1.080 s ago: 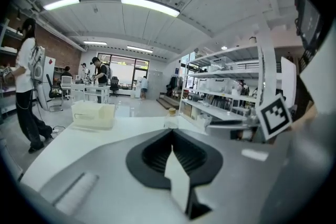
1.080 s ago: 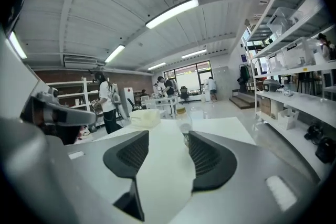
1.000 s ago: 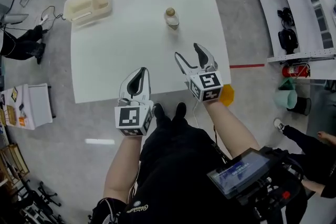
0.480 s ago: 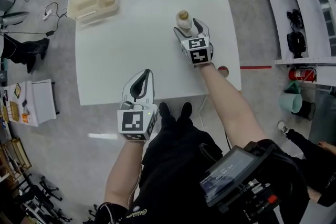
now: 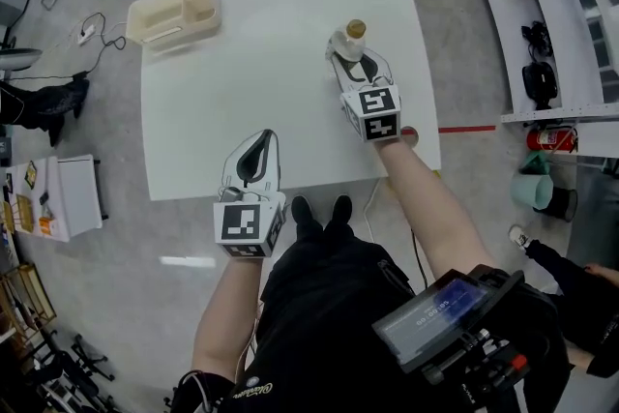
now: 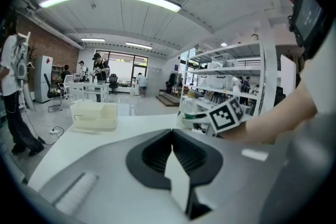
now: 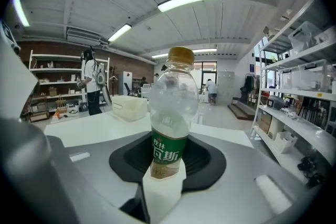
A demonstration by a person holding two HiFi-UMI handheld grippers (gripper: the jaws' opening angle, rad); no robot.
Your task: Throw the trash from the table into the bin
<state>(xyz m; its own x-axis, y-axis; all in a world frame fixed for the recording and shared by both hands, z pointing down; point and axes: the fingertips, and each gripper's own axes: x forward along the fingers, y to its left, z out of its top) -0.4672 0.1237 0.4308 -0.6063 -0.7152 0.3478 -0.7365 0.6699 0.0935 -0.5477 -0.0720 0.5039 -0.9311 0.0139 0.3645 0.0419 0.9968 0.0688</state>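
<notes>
A clear plastic bottle with a tan cap and green label stands upright on the white table, towards its far right. My right gripper reaches over the table and holds it. In the right gripper view the bottle stands between the pads, low on the label; the right gripper has just been closing its jaws onto it. My left gripper hovers at the table's near edge, shut and empty. In the left gripper view, the left gripper has its jaws together, and the bottle shows ahead at the right.
A cream plastic tray sits on the table's far left corner. An orange object shows below the table's right near edge. A teal bucket and shelving stand at the right. A person's legs are at the left.
My right gripper moved forward from the table's near edge to the bottle and its jaws closed round it. The left gripper stayed almost where it was.
</notes>
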